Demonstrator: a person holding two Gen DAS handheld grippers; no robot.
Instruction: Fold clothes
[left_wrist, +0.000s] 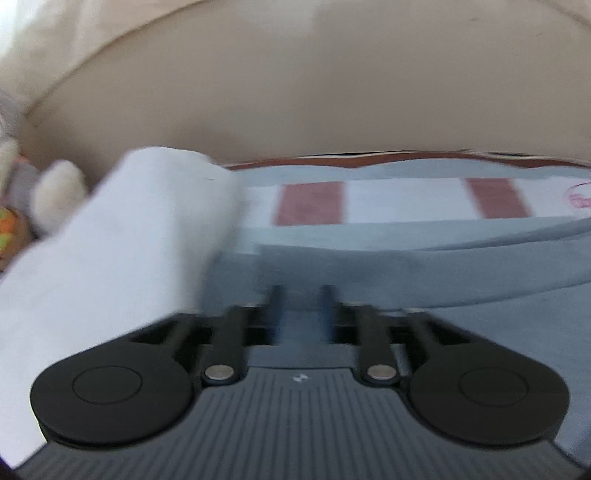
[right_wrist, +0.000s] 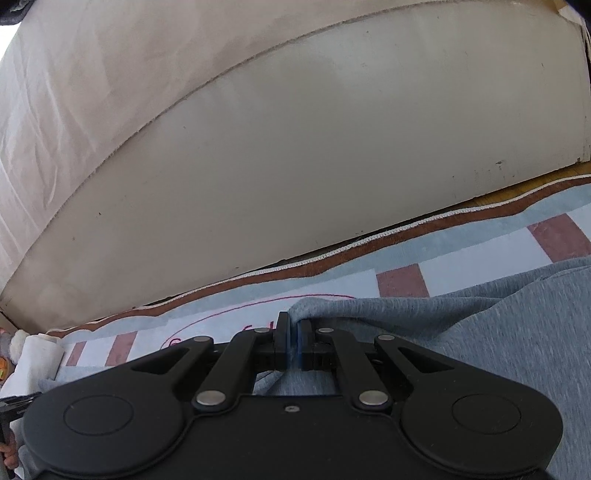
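Left wrist view was blurred. A grey garment (left_wrist: 406, 273) was seen spread low across the middle and right of the frame, soft and flat, with one long fold line running across it. It lay on a pale blue rug (left_wrist: 369, 170) with white and dull red blocks, and the rug's brown edge ran along the top of it. The left gripper (left_wrist: 300, 291) was seen at the bottom middle, its two dark fingers held apart. Grey cloth showed through the gap between them, but it could not be told if the pads touched it. A white rolled cloth (left_wrist: 122, 236) was seen in the left half of the frame, just beside the gripper and partly over the garment's left end. Some fluffy toys (left_wrist: 55, 195) were seen at the far left edge. These were shown large only in this view.

In the right wrist view the picture was sharp. The right gripper (right_wrist: 294, 328) was seen at the lower middle, closed tight on a pinched-up edge of the grey garment (right_wrist: 461, 332). The cloth was pulled into a little peak at the fingertips, and the rest was bunched in soft folds at the lower right. A thin red curved line and red writing on the rug (right_wrist: 236, 295) were seen only here in full. A big cream sofa front (right_wrist: 295, 147) filled the top of the frame. The white rolled cloth (right_wrist: 37, 354) was seen small at the lower left edge.
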